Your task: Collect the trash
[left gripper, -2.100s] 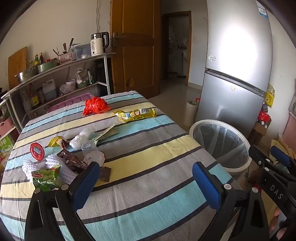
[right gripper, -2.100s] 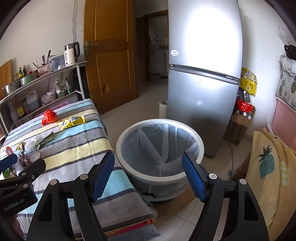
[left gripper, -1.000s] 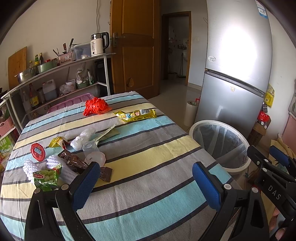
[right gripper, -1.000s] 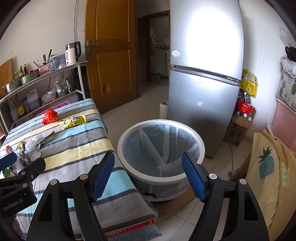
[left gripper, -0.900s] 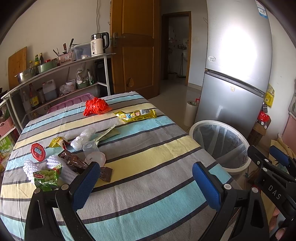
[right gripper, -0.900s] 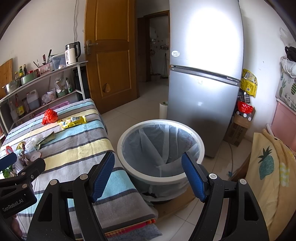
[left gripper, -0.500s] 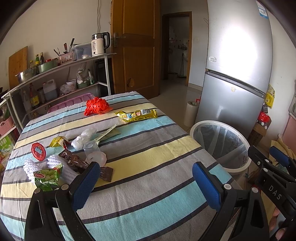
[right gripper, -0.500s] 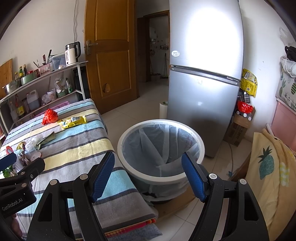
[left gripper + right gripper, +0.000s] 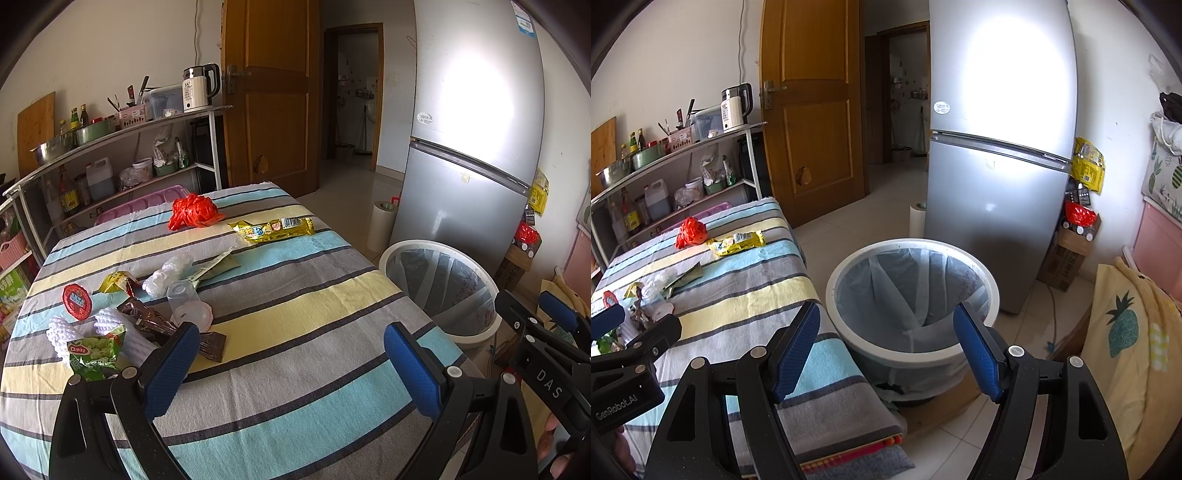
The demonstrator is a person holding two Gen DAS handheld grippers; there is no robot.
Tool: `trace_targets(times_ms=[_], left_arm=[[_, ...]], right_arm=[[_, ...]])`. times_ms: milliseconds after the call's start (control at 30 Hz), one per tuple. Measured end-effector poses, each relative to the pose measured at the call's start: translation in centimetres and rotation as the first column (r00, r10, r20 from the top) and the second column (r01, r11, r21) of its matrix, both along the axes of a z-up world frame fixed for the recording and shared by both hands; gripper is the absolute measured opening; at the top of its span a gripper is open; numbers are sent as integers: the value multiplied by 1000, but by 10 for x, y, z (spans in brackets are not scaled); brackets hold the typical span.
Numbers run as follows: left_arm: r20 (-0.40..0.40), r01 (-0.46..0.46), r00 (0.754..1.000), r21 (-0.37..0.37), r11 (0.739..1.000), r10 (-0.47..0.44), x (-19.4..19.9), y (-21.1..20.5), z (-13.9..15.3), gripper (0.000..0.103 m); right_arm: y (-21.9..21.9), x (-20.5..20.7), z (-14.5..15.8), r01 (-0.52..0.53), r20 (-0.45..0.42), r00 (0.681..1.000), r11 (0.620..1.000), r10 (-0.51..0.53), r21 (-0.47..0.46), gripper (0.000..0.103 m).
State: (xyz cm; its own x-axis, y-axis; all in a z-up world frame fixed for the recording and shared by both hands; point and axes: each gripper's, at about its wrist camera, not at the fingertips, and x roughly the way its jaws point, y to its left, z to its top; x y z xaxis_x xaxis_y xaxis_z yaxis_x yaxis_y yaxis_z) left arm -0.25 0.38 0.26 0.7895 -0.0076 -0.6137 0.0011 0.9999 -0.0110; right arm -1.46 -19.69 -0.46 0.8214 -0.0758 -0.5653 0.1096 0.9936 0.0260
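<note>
Trash lies scattered on the striped tablecloth (image 9: 295,325): red plastic bag (image 9: 194,216), yellow wrapper (image 9: 275,229), clear cup (image 9: 184,302), brown wrappers (image 9: 155,325), green snack packet (image 9: 96,350). Lined bin (image 9: 912,295) stands beside the table. Left gripper (image 9: 291,365) and right gripper (image 9: 886,347) both spread wide, holding nothing

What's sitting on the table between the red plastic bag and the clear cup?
In the left wrist view, between the red plastic bag and the clear cup lie a crumpled clear plastic wrap and a flat green wrapper on the striped cloth.
</note>
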Motion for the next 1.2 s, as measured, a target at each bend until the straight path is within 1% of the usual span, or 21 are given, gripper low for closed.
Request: trace_targets(times_ms=[1000, 1200], left_arm=[[3, -3, 1000, 2, 1000, 3, 0, 0, 0, 101], [13, -18, 1000, 7, 1000, 18, -6, 9, 3, 101]], right_arm=[[0, -2, 1, -1, 2, 1000, 1000, 1, -1, 75], [3, 1, 2, -36, 4, 999, 999, 36, 16, 75]])
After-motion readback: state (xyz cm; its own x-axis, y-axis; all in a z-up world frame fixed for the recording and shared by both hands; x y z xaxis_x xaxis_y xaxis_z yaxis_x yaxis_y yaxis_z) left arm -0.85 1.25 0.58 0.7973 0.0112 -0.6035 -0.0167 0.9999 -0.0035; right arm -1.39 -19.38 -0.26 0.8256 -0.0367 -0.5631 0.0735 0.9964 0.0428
